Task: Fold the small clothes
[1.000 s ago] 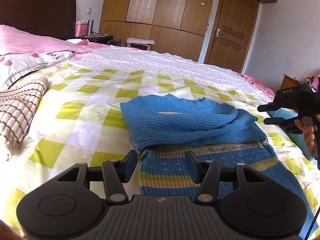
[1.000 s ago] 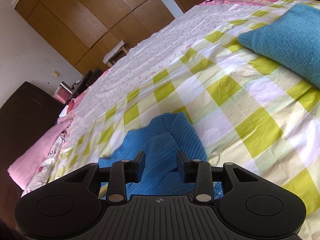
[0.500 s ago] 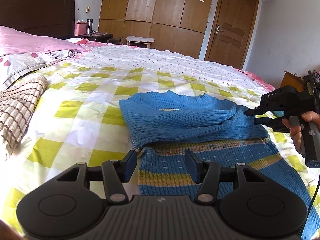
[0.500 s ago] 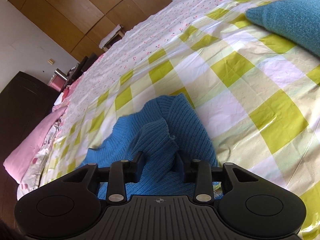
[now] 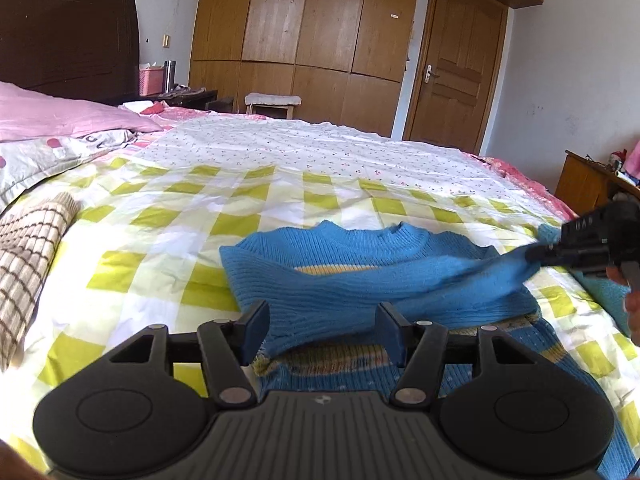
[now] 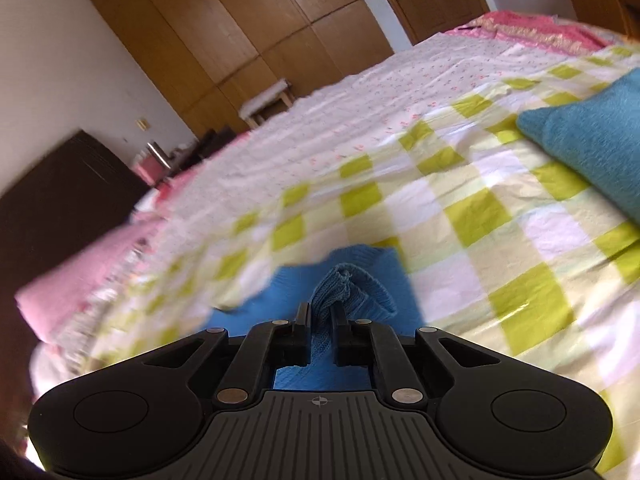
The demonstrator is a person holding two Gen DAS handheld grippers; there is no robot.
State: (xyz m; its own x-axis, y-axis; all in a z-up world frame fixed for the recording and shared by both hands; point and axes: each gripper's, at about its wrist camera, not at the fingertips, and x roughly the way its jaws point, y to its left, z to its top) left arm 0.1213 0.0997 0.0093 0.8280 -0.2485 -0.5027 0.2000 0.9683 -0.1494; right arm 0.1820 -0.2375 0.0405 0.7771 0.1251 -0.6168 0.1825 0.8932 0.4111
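A small blue knit sweater point(image 5: 360, 280) with yellow stripes lies on the checked bedspread point(image 5: 168, 224), one sleeve folded across its chest. My left gripper point(image 5: 322, 330) is open, its fingers on either side of the folded sleeve's lower edge, low over the sweater. My right gripper point(image 6: 320, 320) is shut on the bunched blue sleeve end point(image 6: 340, 284) and holds it raised. In the left wrist view the right gripper point(image 5: 548, 254) pulls that sleeve point(image 5: 480, 270) taut at the sweater's right side.
A brown checked cloth point(image 5: 28, 248) lies at the bed's left edge. Pink pillows point(image 5: 60, 120) are at the head. A teal folded garment point(image 6: 596, 140) lies to the right. Wardrobe point(image 5: 304, 36) and door point(image 5: 456, 68) stand beyond the bed.
My right gripper has closed on the sleeve end and lifted it, stretching the sleeve. My left gripper has moved forward over the sweater, still open.
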